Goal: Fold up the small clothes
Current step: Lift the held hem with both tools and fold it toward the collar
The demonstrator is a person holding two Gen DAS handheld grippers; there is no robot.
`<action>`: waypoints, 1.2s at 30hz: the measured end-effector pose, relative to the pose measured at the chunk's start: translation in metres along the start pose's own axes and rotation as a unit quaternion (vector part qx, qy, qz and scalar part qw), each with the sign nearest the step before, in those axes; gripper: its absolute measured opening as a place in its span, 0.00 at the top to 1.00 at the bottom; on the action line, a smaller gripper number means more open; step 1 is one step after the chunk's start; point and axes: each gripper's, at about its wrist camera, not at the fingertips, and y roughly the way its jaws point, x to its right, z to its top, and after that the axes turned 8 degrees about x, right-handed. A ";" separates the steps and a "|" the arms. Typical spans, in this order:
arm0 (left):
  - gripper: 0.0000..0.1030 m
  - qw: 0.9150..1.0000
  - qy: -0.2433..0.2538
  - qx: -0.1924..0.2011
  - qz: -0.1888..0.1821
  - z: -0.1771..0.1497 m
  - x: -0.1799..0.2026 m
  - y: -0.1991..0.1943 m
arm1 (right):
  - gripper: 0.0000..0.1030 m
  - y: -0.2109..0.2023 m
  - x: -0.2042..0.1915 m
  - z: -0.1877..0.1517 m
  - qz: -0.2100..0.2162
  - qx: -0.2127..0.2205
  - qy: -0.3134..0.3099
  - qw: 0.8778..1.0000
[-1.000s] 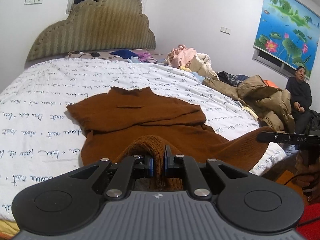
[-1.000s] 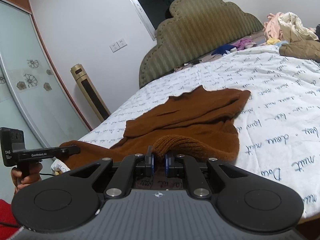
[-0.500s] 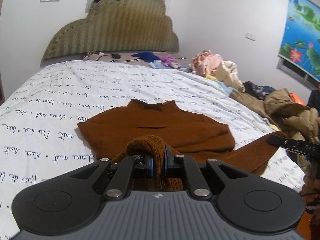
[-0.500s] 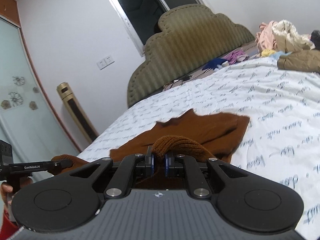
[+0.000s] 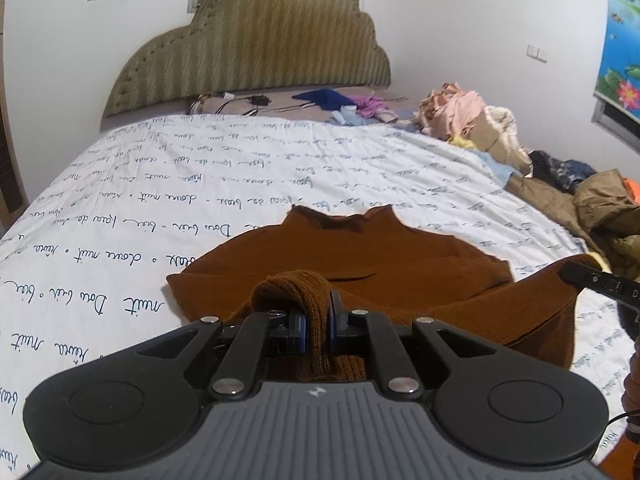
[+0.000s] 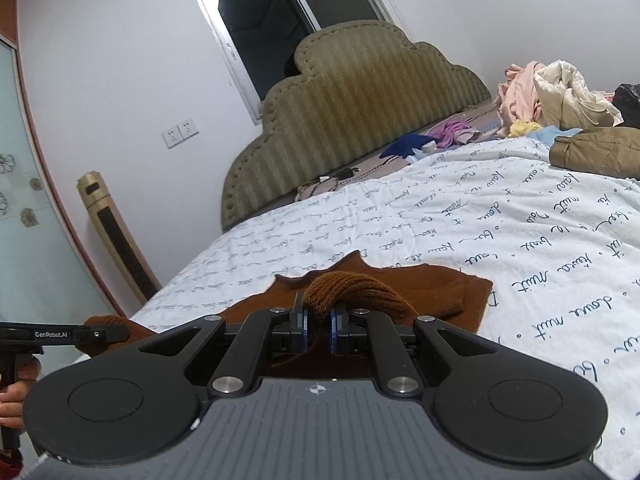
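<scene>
A brown knitted sweater (image 5: pixel 360 248) lies on the white bedspread (image 5: pixel 200 200) with its collar toward the headboard. My left gripper (image 5: pixel 318 320) is shut on a ribbed fold of the sweater's near edge, which bunches over the pads. My right gripper (image 6: pixel 318 324) is shut on another ribbed fold of the same sweater (image 6: pixel 440 284). In the left wrist view the right gripper's tip (image 5: pixel 596 280) shows at the right edge, with brown cloth stretched up to it. The left gripper (image 6: pixel 100 334) appears at the left of the right wrist view, also with brown cloth in it.
A padded olive headboard (image 5: pixel 248 44) stands at the far end. Loose clothes (image 5: pixel 464 116) and a tan padded jacket (image 5: pixel 600 208) are piled along the bed's right side. Cables and small garments (image 5: pixel 332 100) lie near the headboard. A tall gold fan (image 6: pixel 116 240) stands by the left wall.
Both grippers have carried the sweater's near edge forward over its body toward the collar, so less brown cloth shows ahead. The views have swung left, and the seated person has left the left wrist view.
</scene>
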 end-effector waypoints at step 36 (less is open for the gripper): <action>0.86 0.993 -0.047 -0.084 0.068 0.026 -0.028 0.185 | 0.80 0.203 0.059 -0.013 -0.112 -0.130 0.053 0.984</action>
